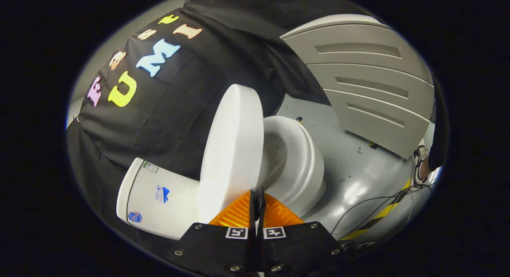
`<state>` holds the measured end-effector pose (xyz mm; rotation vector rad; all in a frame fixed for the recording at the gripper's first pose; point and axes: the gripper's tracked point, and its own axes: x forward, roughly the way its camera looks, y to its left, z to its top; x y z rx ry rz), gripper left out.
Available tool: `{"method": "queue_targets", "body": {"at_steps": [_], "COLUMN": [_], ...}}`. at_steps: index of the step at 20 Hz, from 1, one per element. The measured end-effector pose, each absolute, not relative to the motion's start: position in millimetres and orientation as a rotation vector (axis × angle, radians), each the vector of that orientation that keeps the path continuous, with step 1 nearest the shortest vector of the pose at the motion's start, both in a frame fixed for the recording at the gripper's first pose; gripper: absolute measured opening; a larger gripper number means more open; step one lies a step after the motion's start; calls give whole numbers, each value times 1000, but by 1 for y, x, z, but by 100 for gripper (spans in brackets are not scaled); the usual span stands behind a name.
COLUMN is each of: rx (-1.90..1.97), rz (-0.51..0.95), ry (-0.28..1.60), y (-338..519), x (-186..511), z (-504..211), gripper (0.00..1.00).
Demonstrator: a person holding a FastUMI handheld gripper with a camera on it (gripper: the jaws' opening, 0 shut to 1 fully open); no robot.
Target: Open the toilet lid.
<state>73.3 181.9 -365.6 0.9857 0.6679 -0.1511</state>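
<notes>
I can't read any wording from here. The toilet tank [159,197] carries three small stickers [162,194], their print too small for me to make out. Each of the gripper [257,197] fingers, pressed together, bears a square black-and-white marker tag [275,232], a pattern rather than text.

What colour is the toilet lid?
White, plain; the gripper view shows the toilet lid raised, gripper at its edge.
</notes>
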Motion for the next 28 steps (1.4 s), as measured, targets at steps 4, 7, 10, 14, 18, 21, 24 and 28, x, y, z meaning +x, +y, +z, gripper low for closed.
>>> {"method": "queue_targets", "body": {"at_steps": [4,7,10,14,18,21,24,28], "rx": [901,833,776,701,632,561,540,531], "rz": [-134,-136,-139,-146,-167,-179,-195,-199], "ry": [650,643,644,644,655,660,665,643], "y": [188,192,195,198,202,206,208,216], "x": [77,79,78,81,83,84,85,87], "z": [-339,-325,-319,-311,-300,-294,-287,-276], "gripper": [0,0,0,0,0,0,0,0]}}
